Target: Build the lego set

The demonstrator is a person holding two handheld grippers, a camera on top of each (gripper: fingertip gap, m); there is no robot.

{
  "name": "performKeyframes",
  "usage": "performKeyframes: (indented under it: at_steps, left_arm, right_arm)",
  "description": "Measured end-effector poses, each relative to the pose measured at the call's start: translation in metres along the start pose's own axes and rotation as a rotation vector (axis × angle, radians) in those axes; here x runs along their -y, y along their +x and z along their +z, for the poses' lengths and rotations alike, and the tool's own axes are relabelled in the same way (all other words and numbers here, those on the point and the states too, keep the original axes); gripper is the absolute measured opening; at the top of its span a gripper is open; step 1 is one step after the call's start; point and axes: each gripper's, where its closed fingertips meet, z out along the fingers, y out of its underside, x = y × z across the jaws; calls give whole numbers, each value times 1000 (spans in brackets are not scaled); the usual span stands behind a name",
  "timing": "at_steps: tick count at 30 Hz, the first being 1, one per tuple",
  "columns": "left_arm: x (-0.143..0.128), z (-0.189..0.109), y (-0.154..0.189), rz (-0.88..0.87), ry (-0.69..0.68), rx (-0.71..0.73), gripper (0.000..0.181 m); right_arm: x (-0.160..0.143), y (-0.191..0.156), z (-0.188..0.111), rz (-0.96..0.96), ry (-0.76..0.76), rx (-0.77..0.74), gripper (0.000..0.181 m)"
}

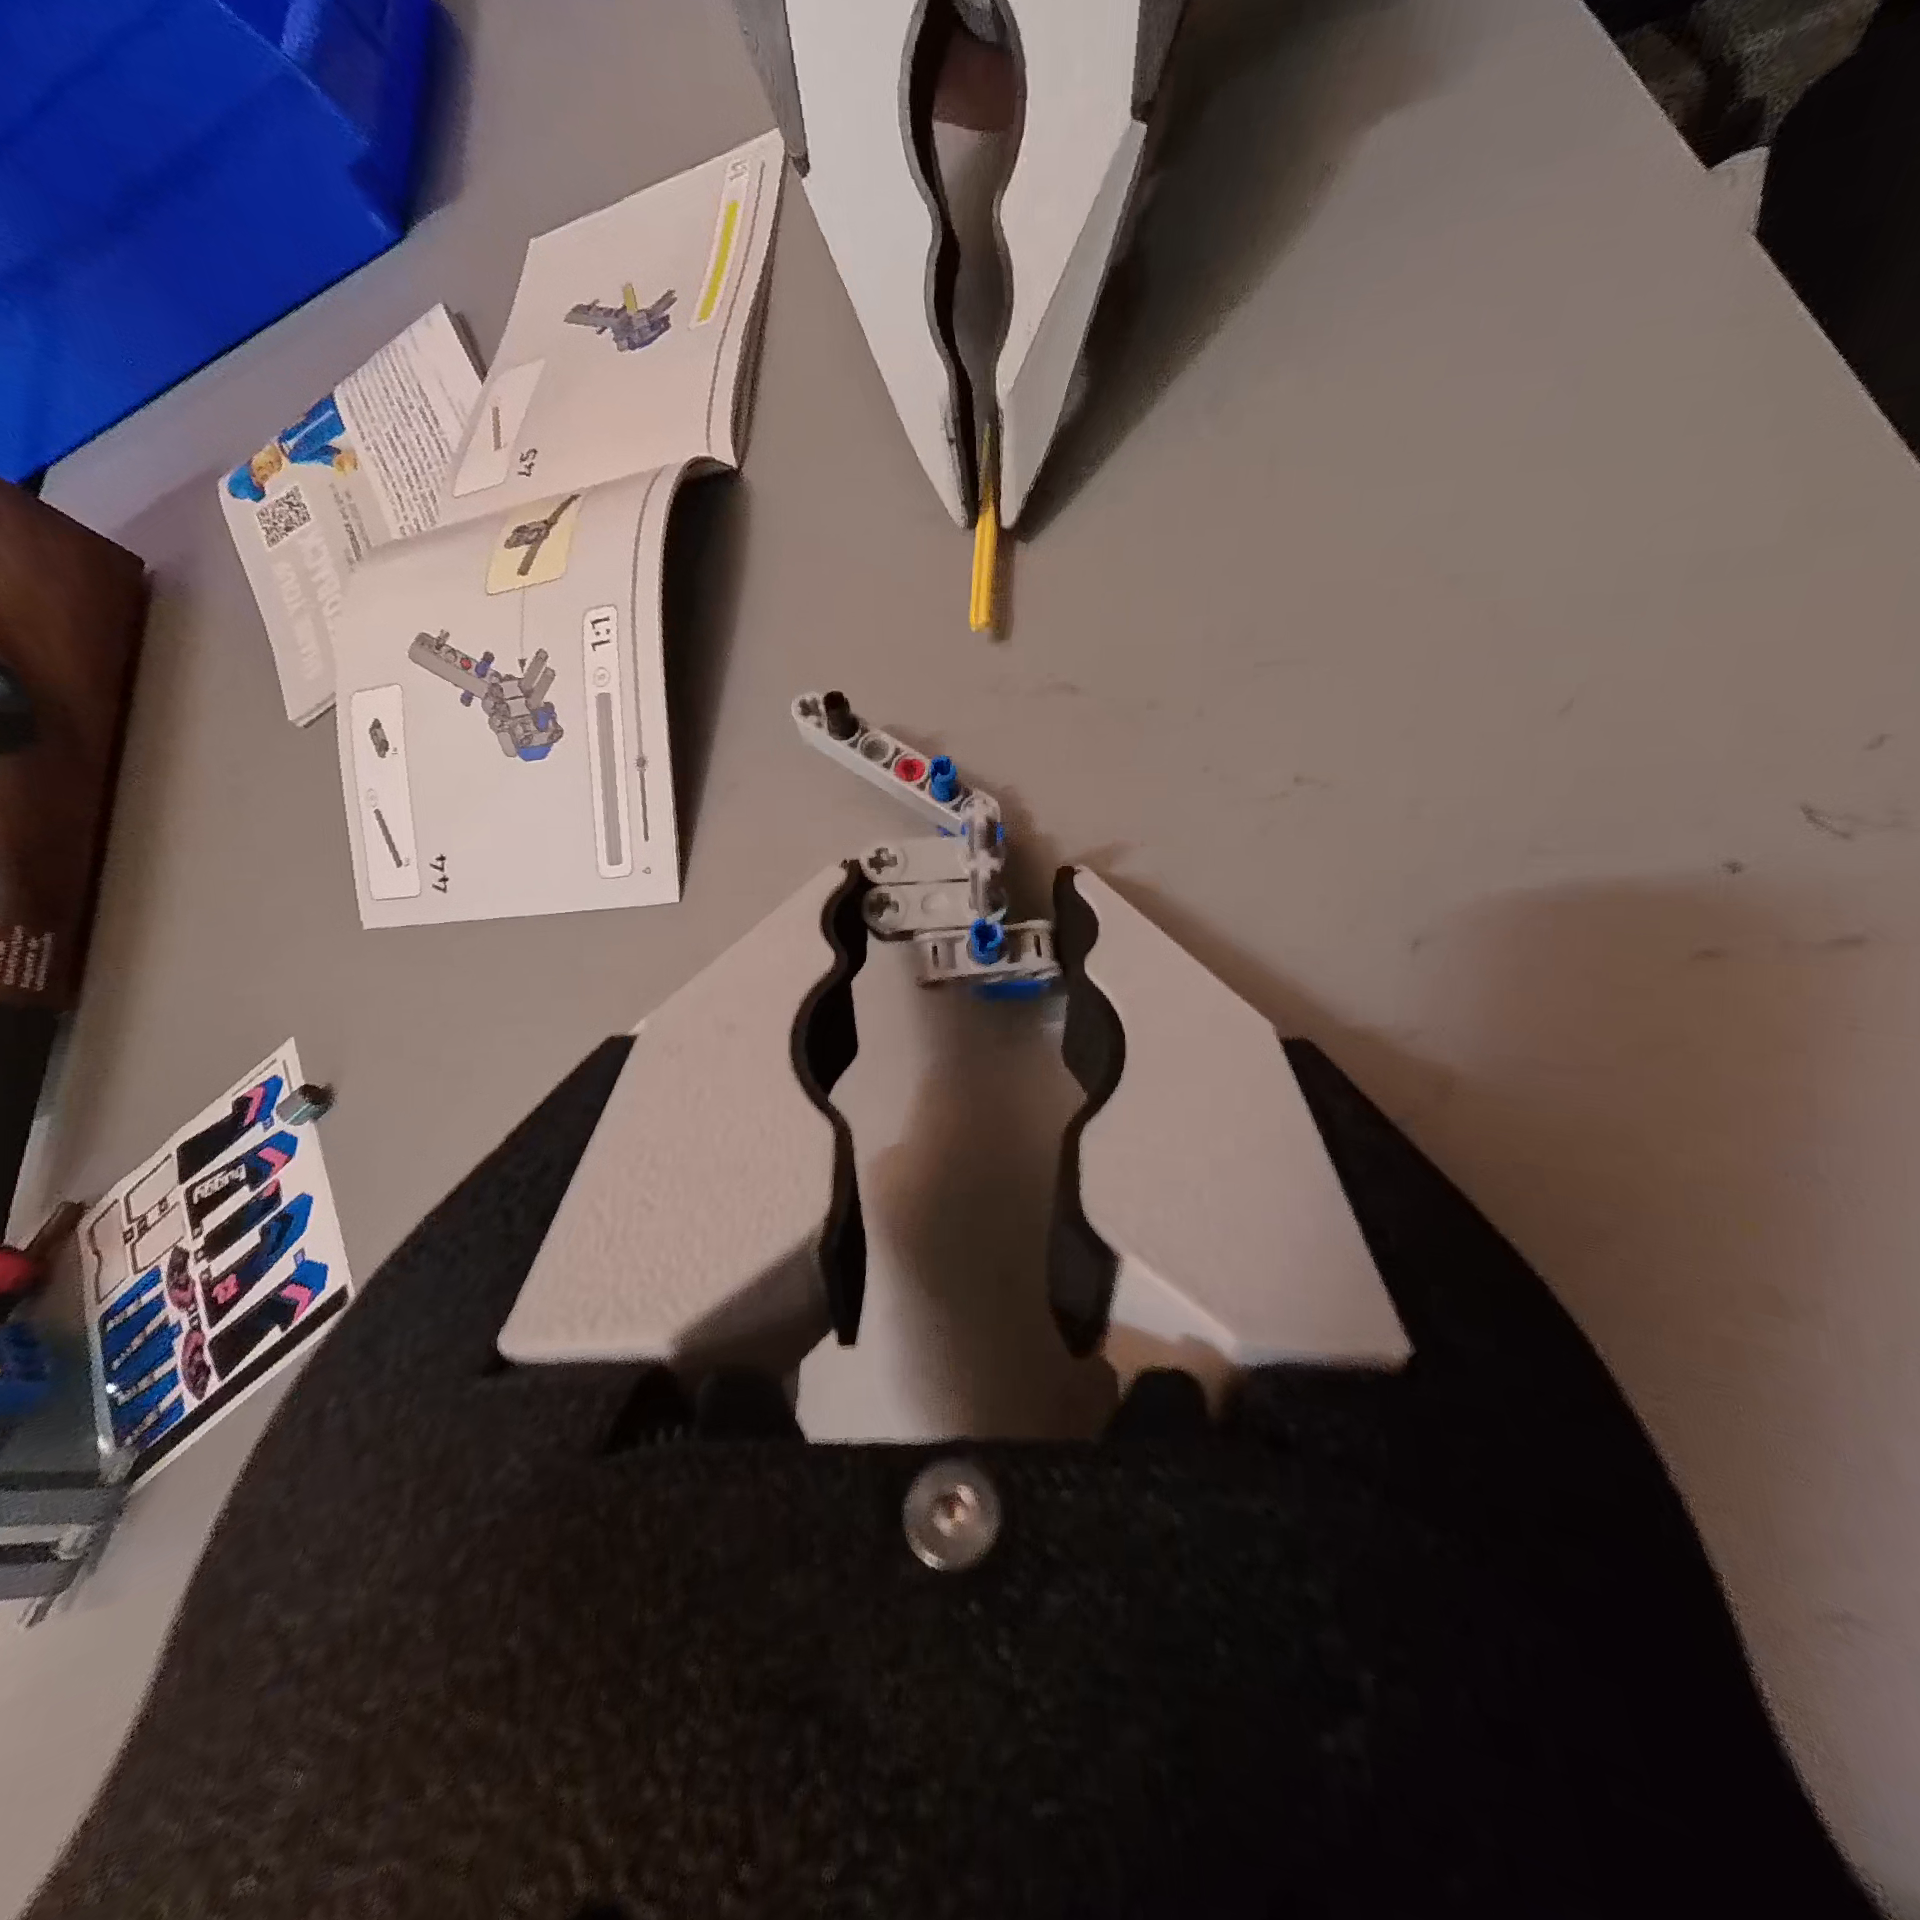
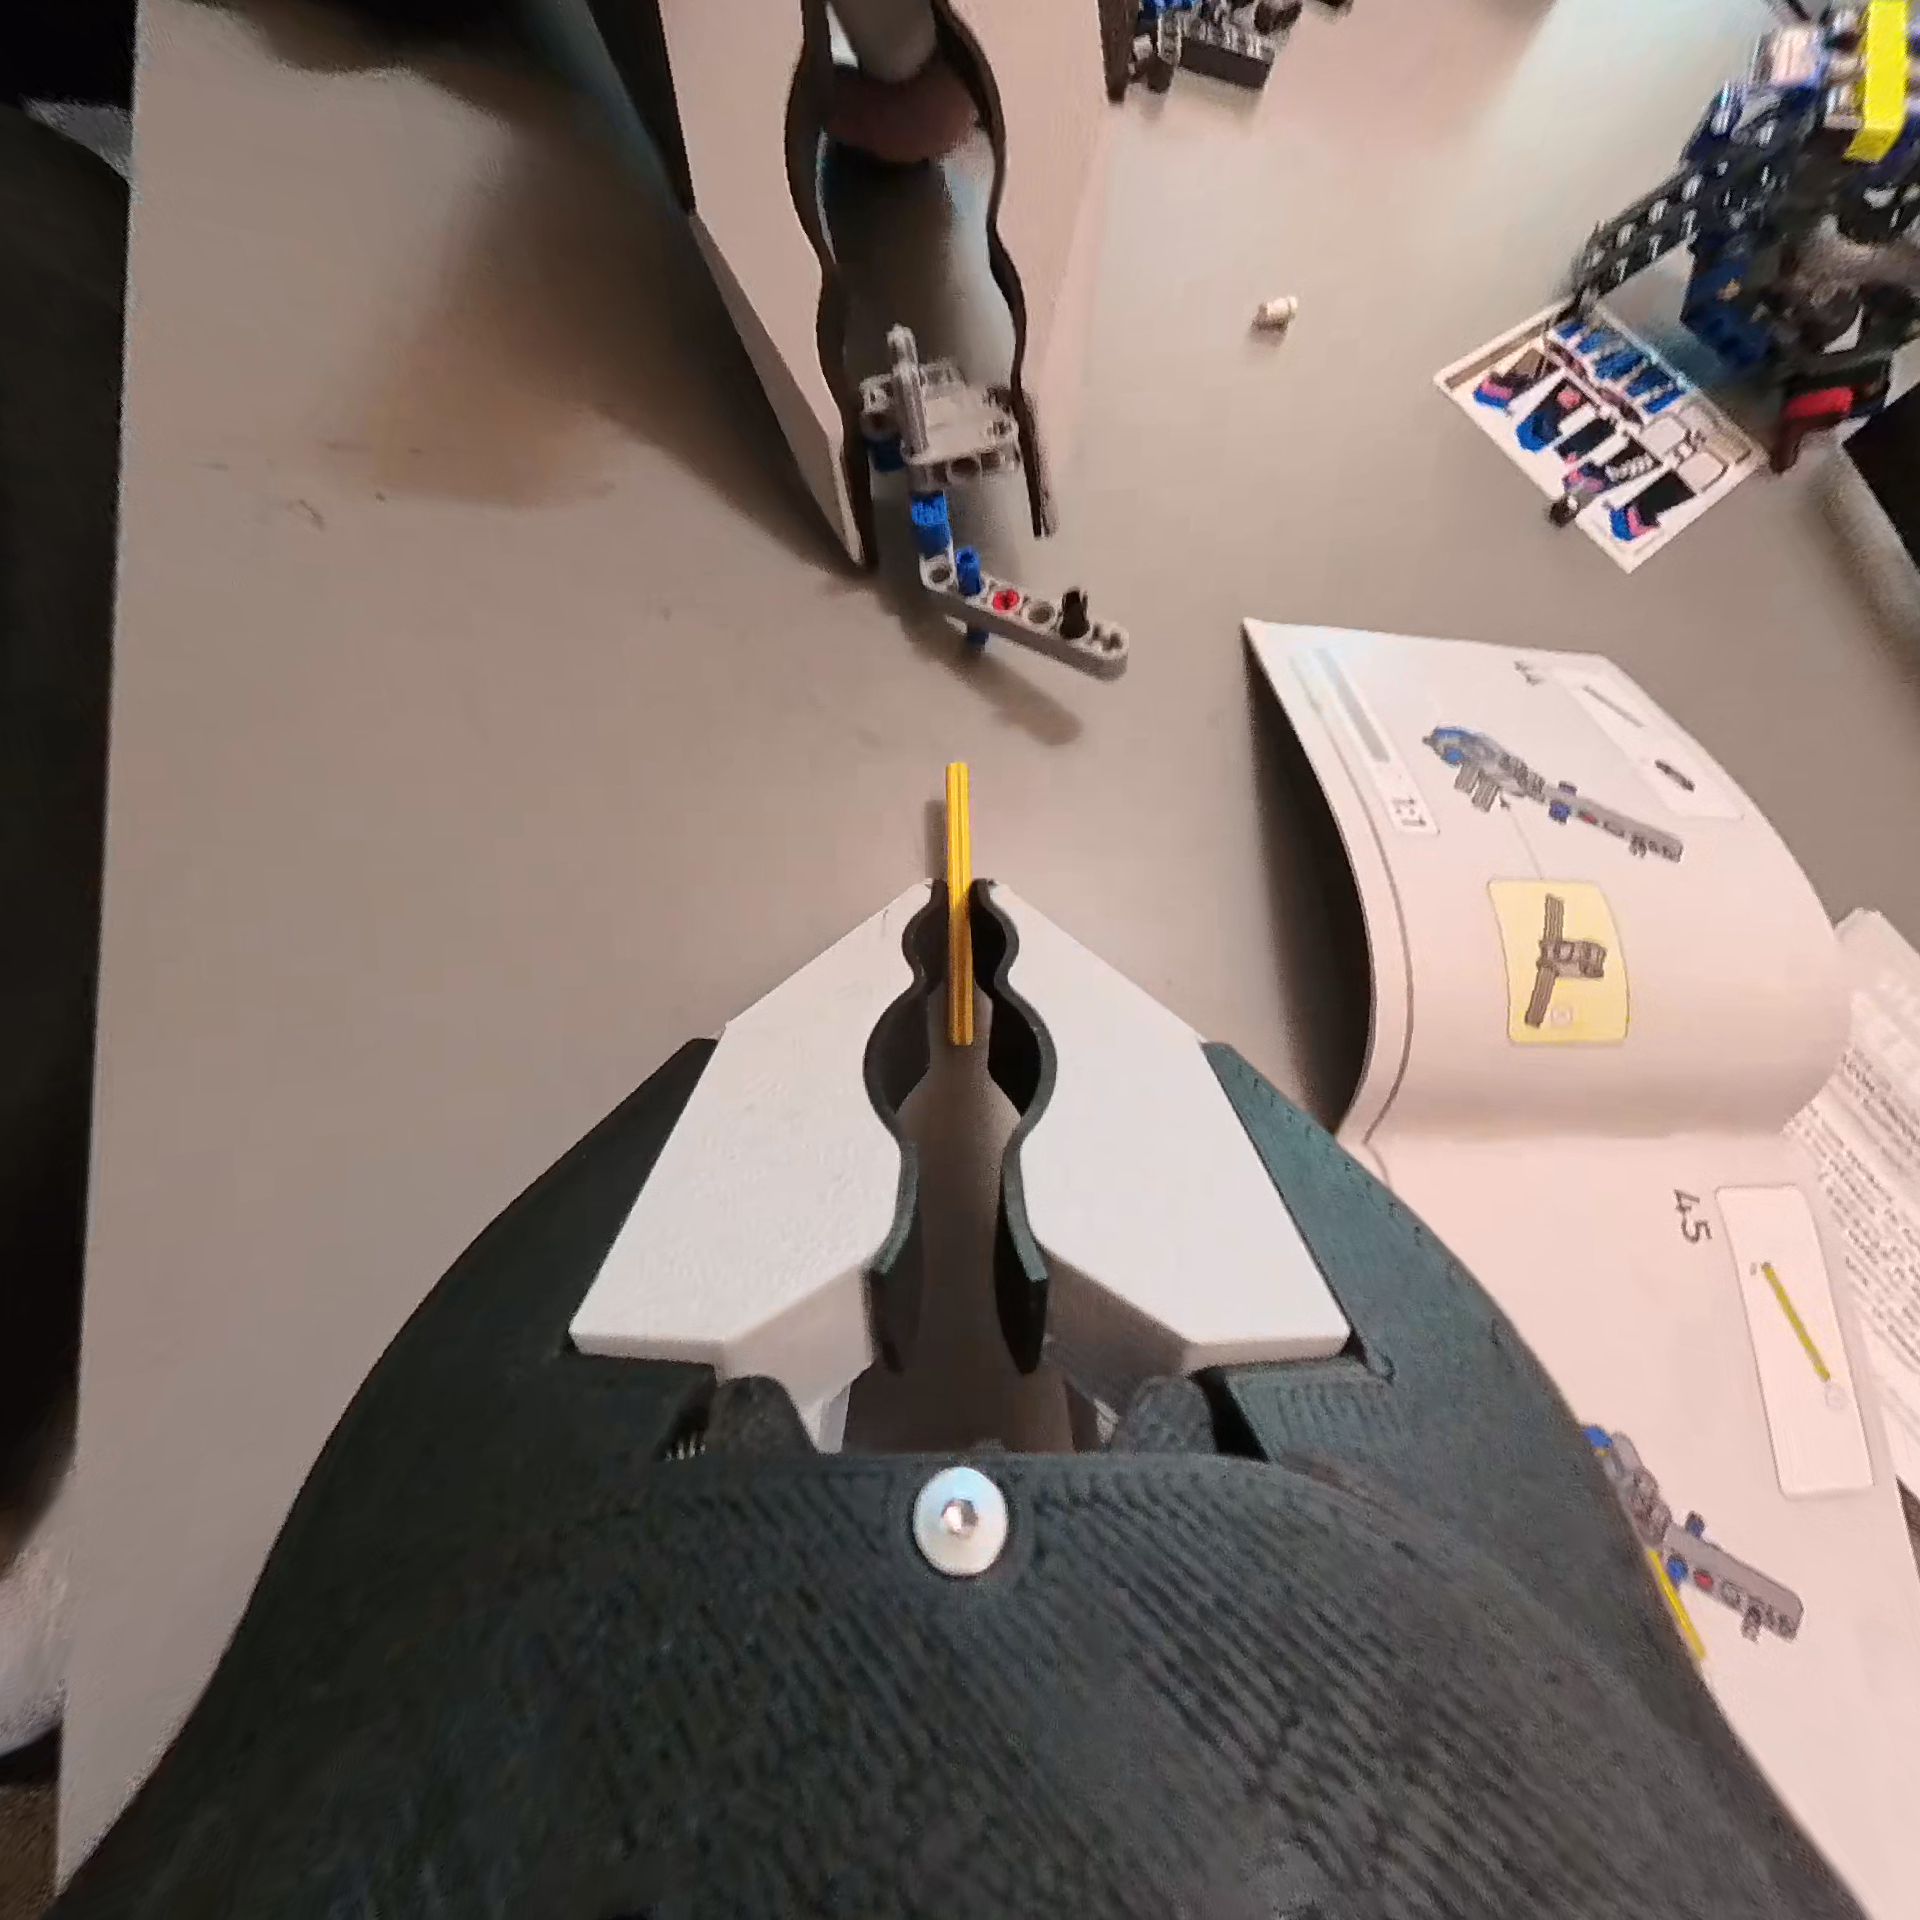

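A small grey Lego assembly (image 1: 940, 914) with blue pins and a long grey beam (image 1: 894, 758) sits between the fingertips of my left gripper (image 1: 961, 883), which is shut on it and holds it just above the grey table. The right wrist view shows the same assembly (image 2: 935, 416) in the left gripper (image 2: 951, 540), with its shadow on the table below. My right gripper (image 2: 958, 888) is shut on a thin yellow axle (image 2: 957, 831) that sticks out forward toward the assembly, a short gap away. In the left wrist view the right gripper (image 1: 982, 520) and axle (image 1: 983, 582) point at me.
An open instruction booklet (image 1: 520, 727) (image 2: 1558, 935) lies beside the work spot. A sticker sheet (image 1: 208, 1247) (image 2: 1600, 436) lies farther out. A blue bin (image 1: 156, 208) stands at the back left. A larger blue build (image 2: 1766, 208) and a small loose piece (image 2: 1275, 310) are on the table (image 1: 1455, 623). About 8 cm separates my left fingertips from my right. The larger blue build (image 2: 1766, 208) sits 25 cm or so from the ends of my left fingers.
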Motion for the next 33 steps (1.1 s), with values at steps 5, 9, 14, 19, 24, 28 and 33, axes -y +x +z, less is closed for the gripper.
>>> performKeyframes:
  at_steps: [5,9,14,19,24,28,33]
  left_arm:
    - [0,0,2,-20,-3,-34,33]
    - [-3,-1,-1,-61,-11,-36,38]
    - [-5,-9,-8,-100,4,3,45]
    - [25,-40,-13,-175,139,59,48]
    - [70,-44,7,-172,220,6,31]
    - [74,-38,9,-184,234,-7,26]
    - [73,-37,12,-137,245,-3,1]
  right_arm:
    - [16,-1,3,7,51,17,3]
    - [17,-3,8,-6,30,25,3]
    - [21,-5,7,-14,42,30,3]
    - [48,-8,-8,-122,126,-44,2]
    - [78,-12,-15,-270,192,-135,2]
    - [91,-20,-15,-300,224,-120,2]
    - [89,-22,-11,-298,208,-115,2]
